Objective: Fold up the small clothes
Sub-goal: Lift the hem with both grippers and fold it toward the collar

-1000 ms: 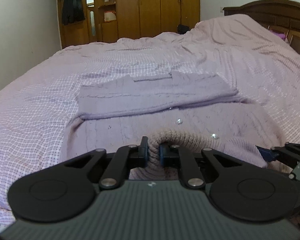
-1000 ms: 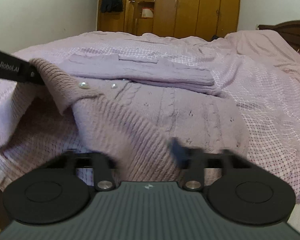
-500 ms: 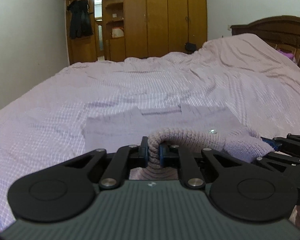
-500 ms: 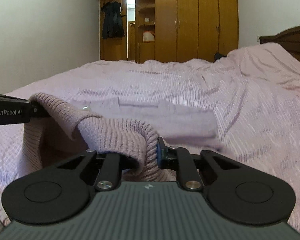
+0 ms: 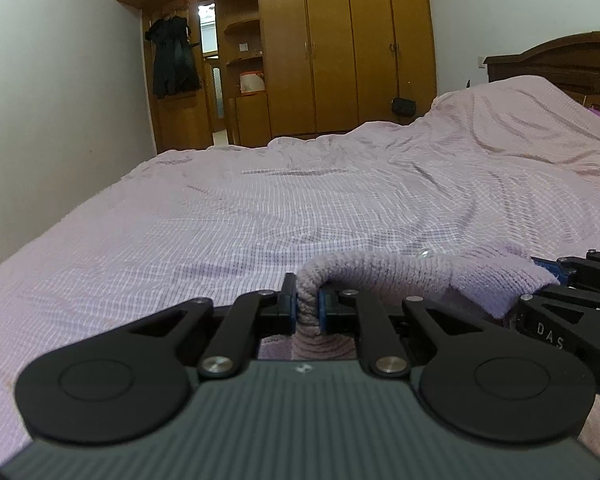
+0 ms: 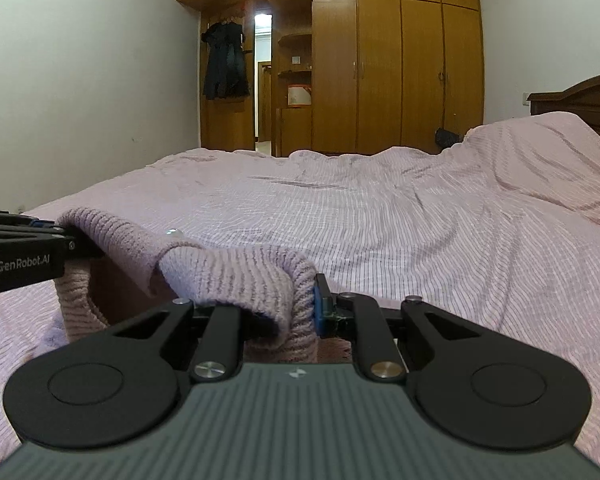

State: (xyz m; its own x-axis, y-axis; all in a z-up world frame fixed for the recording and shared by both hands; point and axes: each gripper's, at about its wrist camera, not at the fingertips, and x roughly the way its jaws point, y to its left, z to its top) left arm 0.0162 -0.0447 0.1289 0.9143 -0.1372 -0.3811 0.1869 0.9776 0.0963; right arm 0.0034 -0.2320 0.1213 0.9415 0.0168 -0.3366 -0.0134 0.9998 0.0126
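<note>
Left wrist view first: the left gripper has its two black fingers pinched together on a thick ribbed edge of the pale mauve knitted cardigan, the blue pads pressing the fold from both sides. From that pinch the ribbed band runs to the right, lifted clear of the pink checked bedspread, to the right gripper, which enters from the right border of the frame with a blue pad against the knit. A small pearly round button sits on top of the raised band

Right wrist view: the right gripper is clamped on another part of the same ribbed edge; the knit bulges over the left finger and hides it, while the blue pad of the right finger presses on the fabric. The cardigan hangs in a sagging loop between the two tools, above the near edge of the bedspread, with the rest of the garment dropping out of sight below the tools. The left gripper reaches in from the left border, holding the far end of the band, and the button shows just beside it

A brown wooden wardrobe stands beyond the far edge of the bed, and a dark garment hangs beside it
</note>
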